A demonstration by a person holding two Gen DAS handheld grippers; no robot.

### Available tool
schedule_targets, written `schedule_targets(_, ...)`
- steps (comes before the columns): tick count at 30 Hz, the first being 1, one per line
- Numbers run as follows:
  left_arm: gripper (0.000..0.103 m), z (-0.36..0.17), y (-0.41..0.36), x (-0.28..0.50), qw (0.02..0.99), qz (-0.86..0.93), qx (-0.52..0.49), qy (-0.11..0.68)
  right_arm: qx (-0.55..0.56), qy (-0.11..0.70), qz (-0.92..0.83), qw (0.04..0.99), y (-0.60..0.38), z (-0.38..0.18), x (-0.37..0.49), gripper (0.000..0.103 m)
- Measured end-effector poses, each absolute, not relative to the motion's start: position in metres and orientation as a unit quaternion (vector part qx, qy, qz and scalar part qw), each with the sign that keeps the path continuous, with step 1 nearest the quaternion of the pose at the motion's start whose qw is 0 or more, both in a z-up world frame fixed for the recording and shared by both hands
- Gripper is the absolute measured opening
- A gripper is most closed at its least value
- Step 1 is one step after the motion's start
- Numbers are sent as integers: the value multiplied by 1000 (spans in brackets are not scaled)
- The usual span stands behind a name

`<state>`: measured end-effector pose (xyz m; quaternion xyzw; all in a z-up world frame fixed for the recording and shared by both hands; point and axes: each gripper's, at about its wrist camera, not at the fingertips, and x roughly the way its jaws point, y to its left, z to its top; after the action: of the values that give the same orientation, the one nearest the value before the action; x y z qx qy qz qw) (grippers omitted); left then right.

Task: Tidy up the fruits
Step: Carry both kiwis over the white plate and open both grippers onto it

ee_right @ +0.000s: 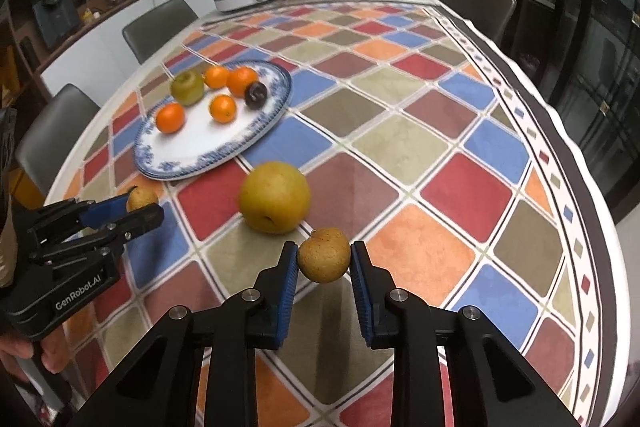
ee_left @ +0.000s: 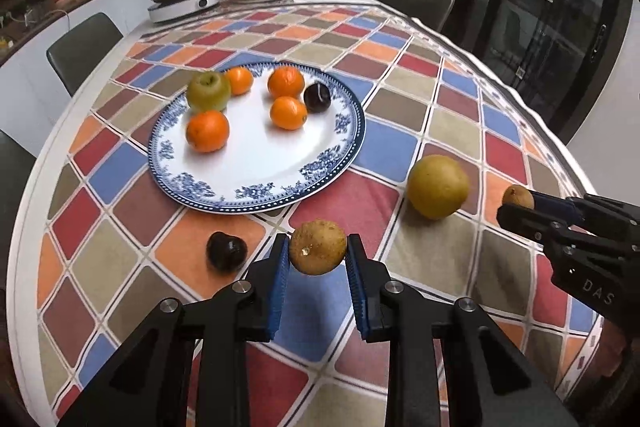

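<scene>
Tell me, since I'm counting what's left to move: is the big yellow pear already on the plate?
No, the big yellow pear lies on the tablecloth beside the plate, not on it.

fruit-laden plate [ee_left: 256, 187] lies left of the large pear [ee_left: 437, 186] on the table [ee_left: 400, 131]
</scene>
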<state>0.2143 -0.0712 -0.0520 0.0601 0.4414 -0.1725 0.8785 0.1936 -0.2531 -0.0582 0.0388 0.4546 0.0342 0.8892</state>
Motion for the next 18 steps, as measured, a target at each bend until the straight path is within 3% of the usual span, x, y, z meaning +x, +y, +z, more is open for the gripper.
schedule_targets(18, 28, 6, -44, 186, 910, -163, 43, 378, 27, 395, 117, 911, -219, -5, 181, 27)
